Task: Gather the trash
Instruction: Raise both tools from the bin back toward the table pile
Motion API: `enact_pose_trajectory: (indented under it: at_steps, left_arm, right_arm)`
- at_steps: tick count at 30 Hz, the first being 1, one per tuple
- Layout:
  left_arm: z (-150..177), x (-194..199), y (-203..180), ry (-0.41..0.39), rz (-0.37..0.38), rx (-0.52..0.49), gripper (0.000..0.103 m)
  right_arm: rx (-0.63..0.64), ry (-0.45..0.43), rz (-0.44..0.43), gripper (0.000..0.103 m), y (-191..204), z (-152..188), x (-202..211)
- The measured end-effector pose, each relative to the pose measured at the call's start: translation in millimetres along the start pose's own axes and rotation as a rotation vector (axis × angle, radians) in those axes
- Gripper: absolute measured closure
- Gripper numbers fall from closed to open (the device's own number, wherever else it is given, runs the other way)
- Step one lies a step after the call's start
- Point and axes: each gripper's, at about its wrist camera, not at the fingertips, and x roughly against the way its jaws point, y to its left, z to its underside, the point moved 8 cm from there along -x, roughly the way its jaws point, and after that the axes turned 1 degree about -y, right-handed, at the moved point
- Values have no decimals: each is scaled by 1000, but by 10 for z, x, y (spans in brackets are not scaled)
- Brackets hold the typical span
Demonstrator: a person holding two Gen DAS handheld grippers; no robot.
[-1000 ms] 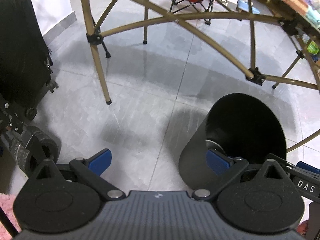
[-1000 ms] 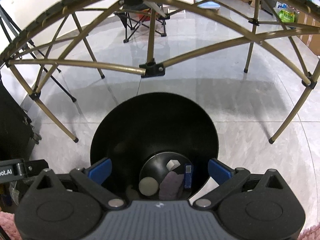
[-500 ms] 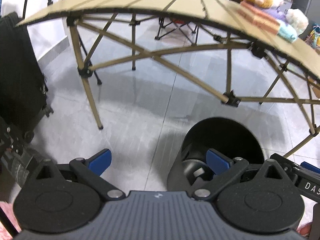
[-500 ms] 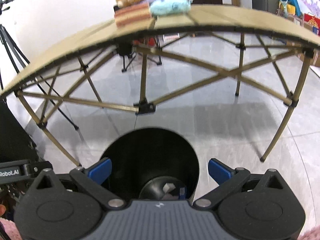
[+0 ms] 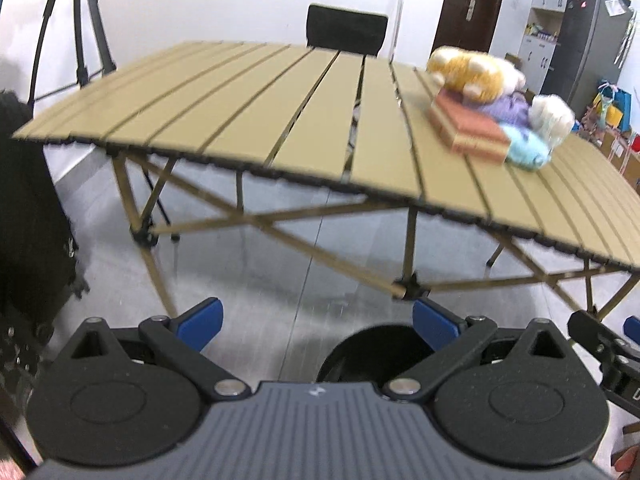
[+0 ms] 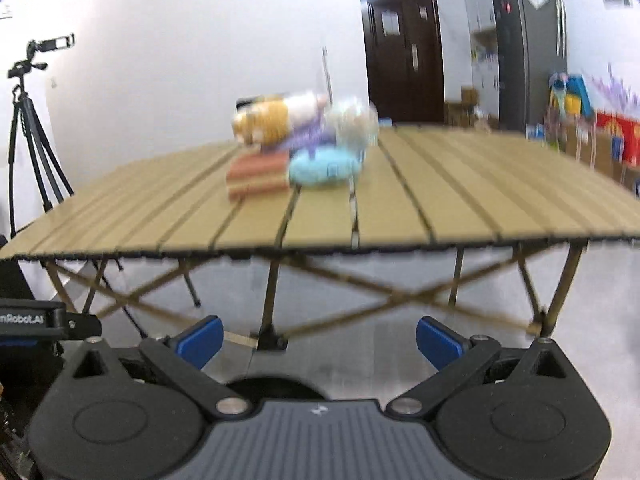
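Slatted tan worktop w/ plush toys far right; grey tile floor; left claw & right claw wide apart, holding nothing.

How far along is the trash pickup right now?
Looks mostly done: the table shows only plush toys and a striped block, no visible trash. Left gripper and right gripper are open and empty. The bin sits below; its contents aren't visible.

Matt tan slats are seen on the table, fuzzy plush on the toys, glossy tile on the floor.
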Motion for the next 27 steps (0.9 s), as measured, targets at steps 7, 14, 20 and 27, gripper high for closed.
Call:
enact_pose_trajectory:
  at_steps: [7, 14, 20, 27]
  left_arm:
    - [-331, -99, -226, -45, 16, -10, 0]
    - [-510, -335, -433, -37, 32, -30, 0]
    - [-658, -534, -657, -38, 48, -48, 0]
    - [-837, -669, -923, -65, 66, -71, 0]
  right_arm:
    - [17, -94, 5, 0, -160, -358, -72]
    - [56, -137, 9, 0, -233, -588, -265]
    - [53, -167, 21, 0, -324, -763, -460]
    - [18, -195, 35, 0, -489, -931, -637]
